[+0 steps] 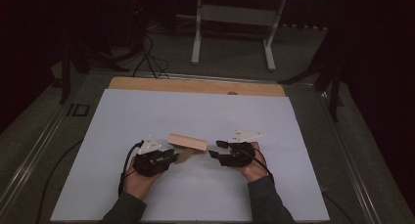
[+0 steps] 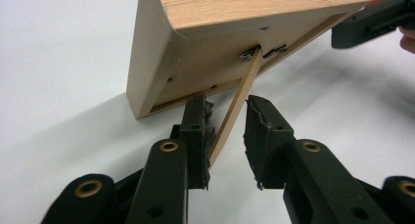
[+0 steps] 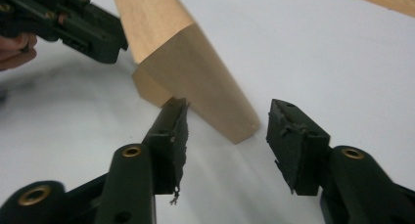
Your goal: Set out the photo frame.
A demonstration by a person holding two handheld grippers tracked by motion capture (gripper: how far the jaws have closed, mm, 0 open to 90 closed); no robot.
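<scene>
One wooden frame [image 1: 186, 142] lies between two tongs: left tongs [image 2: 227, 131] parted around its stand strut [image 2: 238, 102], right tongs [image 3: 225, 131] wide.

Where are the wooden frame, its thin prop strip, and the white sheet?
Light wooden picture frame [image 2: 264, 6]: left gripper view, top edge.
Thin wooden prop strip [image 2: 234, 111]: left gripper view, mid-length.
White table sheet [image 1: 195, 111]: high view, bare middle.

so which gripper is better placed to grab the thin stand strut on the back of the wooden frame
Left. The left gripper already has the thin stand strut running between its open jaws, so closing should catch it. The right gripper is open at the wooden frame's far end, straddling a corner, away from the strut.
</scene>
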